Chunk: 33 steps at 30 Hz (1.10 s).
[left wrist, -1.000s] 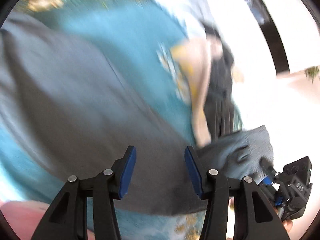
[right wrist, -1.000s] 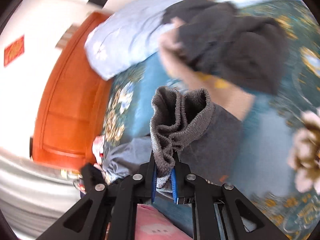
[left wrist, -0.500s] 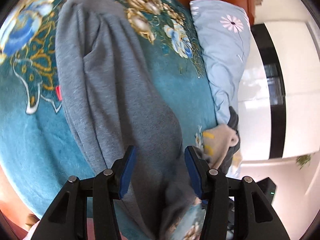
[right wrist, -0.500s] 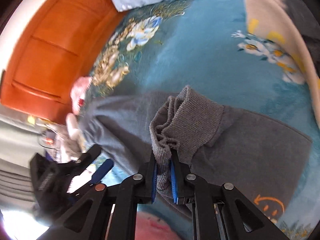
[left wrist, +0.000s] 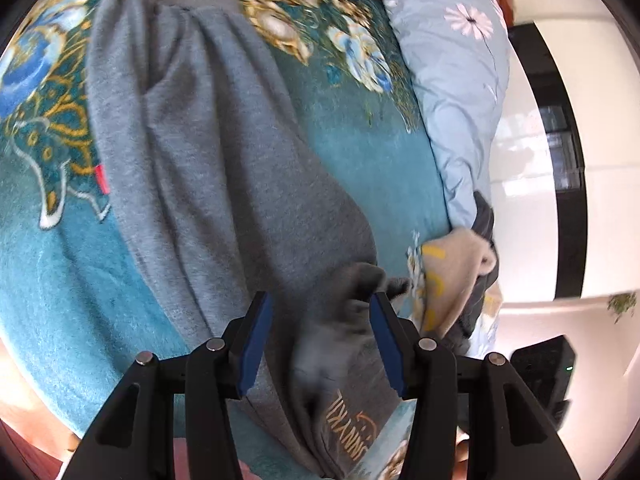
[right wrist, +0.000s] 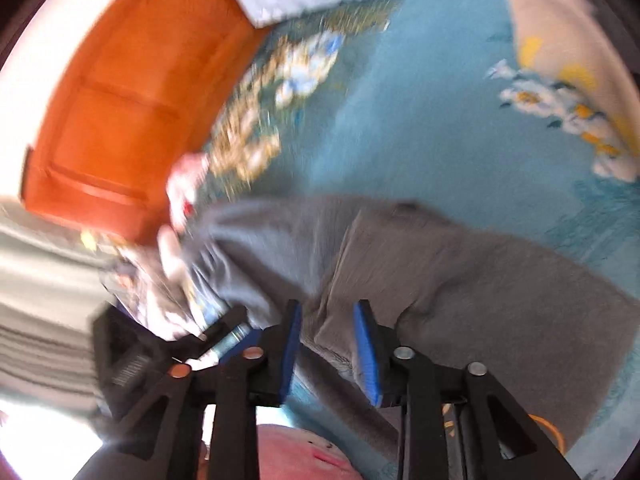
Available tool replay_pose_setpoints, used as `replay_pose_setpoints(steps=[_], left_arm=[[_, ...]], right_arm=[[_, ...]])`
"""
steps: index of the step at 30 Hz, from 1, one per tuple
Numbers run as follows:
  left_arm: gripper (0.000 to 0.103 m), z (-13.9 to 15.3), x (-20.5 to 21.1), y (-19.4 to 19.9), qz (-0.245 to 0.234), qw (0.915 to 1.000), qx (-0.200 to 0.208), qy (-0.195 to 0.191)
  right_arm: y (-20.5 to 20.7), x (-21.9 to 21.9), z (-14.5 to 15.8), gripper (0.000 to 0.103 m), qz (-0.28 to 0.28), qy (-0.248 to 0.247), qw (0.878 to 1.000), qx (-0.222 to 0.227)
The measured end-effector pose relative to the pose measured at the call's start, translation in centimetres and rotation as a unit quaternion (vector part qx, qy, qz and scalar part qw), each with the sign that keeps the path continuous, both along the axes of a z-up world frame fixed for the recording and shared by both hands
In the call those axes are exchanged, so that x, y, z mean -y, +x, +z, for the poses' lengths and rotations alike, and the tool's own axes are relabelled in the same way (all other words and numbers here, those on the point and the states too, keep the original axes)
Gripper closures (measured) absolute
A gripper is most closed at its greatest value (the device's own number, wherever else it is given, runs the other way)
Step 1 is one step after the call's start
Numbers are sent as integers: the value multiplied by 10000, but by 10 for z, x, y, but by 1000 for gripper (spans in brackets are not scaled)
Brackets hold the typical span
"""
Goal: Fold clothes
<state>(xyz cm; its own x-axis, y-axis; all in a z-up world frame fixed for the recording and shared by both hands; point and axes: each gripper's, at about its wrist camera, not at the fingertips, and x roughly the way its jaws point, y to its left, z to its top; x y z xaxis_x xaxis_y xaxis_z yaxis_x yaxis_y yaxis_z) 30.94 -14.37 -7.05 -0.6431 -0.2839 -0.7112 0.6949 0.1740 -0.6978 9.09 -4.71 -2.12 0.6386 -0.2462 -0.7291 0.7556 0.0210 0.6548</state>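
A grey sweatshirt (left wrist: 224,168) lies stretched out on the teal patterned bedspread (left wrist: 72,280), with gold lettering near its close end. My left gripper (left wrist: 318,334) is open just above it, and a blurred grey sleeve end (left wrist: 344,320) lies between its fingers. In the right wrist view the same sweatshirt (right wrist: 460,272) lies flat. My right gripper (right wrist: 326,340) is open over its ribbed cuff, which rests on the cloth between the fingers. The left gripper's black body (right wrist: 132,360) shows at the lower left of that view.
A pale blue flowered pillow (left wrist: 452,68) lies at the bed's head by the orange wooden headboard (right wrist: 120,100). A heap of beige and dark clothes (left wrist: 456,276) sits beside the pillow. A pink garment (right wrist: 304,456) shows under the right gripper.
My right gripper has opened and let go of the ribbed cuff, which now lies on the sweatshirt. The left gripper has stayed open and drawn a little closer to the cloth.
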Motion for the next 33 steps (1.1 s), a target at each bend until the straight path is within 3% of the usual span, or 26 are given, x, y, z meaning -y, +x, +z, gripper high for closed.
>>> replay_pose_setpoints(steps=[2,6,9,14,17,20,23,26,27,31,33], left_arm=[[41,-2,2,-14,-214,9998,39,25],[40,-14,5,-46,-748,9960,378,302],[40,-13,7,-64,-997,9930,608,184],[45,-16,4,-67,-964,9909,885,330],[45,-18,-4,-40,-479,9979,169,414],[46,-24,-5,-25,-277,9980,-224,521],[49,-31,-4,-34,-511,9962,-302,645],[50,-29,-3,-43,-768,9955,-60,545],[51,-28,-3,-46,-854,9950,20,512],[84,-28,-4,-52,-1062,9932,139,462],[88,-27,-4,-58,-1165,9917,276,469]], right_arm=[[-24,0,4,60,-330,-8,9993,192],[-65,-9,1,59,-768,161,9964,325],[-88,-23,-5,59,-839,270,9960,170],[-120,-44,-20,59,-1089,536,9926,80],[-131,-51,-25,59,-1214,596,9908,95],[-135,-51,-29,59,-1200,615,9908,106],[-130,-51,-35,59,-1149,697,9907,208],[-122,-52,-45,59,-1017,859,9910,131],[-121,-54,-49,59,-1027,930,9903,131],[-123,-59,-63,59,-1107,1149,9871,127],[-126,-60,-63,59,-1146,1163,9865,119]])
